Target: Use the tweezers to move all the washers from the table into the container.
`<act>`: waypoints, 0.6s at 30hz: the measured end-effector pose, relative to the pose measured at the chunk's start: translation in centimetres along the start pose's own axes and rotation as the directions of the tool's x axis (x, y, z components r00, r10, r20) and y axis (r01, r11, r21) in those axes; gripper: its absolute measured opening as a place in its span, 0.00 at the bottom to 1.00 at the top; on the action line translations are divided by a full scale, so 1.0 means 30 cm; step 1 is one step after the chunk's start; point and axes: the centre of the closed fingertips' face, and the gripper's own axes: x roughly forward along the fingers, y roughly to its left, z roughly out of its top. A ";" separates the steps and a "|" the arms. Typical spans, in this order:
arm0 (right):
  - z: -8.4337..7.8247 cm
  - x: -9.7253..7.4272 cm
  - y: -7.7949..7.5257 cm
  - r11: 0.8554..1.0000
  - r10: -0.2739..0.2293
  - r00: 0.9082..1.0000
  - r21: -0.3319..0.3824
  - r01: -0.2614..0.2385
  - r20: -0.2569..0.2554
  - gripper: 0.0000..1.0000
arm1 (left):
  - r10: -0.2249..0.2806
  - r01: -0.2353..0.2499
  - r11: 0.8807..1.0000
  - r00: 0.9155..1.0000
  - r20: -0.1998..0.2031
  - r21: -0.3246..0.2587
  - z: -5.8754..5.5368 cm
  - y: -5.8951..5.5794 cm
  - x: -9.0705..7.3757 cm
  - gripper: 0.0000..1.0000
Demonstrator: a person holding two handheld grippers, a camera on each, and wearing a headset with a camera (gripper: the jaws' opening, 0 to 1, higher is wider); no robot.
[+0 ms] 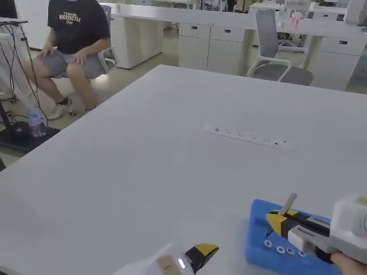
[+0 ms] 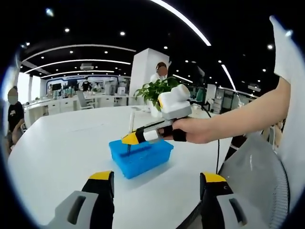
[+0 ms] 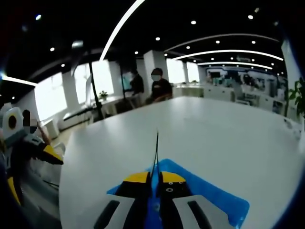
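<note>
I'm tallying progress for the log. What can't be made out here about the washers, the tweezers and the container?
- Count: in the head view the right tool and the bottom edge cover part of the container; a few washers show.
- Tips: the tweezers are a thin blurred line in the right gripper view; whether they hold a washer is unclear.

The right tongs (image 3: pixel 153 180) are pinching thin dark tweezers (image 3: pixel 156 152) between their yellow tips, and the tweezers are pointing away across the white desk (image 3: pixel 205 133). A blue container (image 3: pixel 217 198) is lying just under the tongs, with a small washer (image 3: pixel 169 189) sitting in it beside the tips. The left tongs (image 3: pixel 31 171) are hanging at the left edge, jaws apart. A person in a dark shirt (image 3: pixel 161 88) is sitting at the far end
</note>
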 end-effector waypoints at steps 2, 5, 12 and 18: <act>0.032 -0.026 0.025 1.000 0.022 1.000 -0.021 -0.021 0.015 0.05 | -0.031 0.031 0.999 0.999 -0.020 -0.009 -0.008 -0.015 -0.001 0.68; 0.069 -0.074 0.061 0.997 0.046 0.999 -0.056 -0.045 0.023 0.04 | -0.050 0.050 0.999 0.997 -0.053 0.007 -0.013 -0.018 -0.001 0.61; 0.105 -0.159 0.127 0.990 0.110 0.994 -0.094 -0.107 0.021 0.04 | -0.081 0.082 0.997 0.996 -0.030 0.008 0.077 0.003 -0.018 0.48; 0.094 -0.200 0.183 0.981 0.170 0.986 -0.096 -0.169 0.000 0.04 | -0.126 0.129 0.989 0.991 -0.055 0.067 0.122 0.016 -0.025 0.45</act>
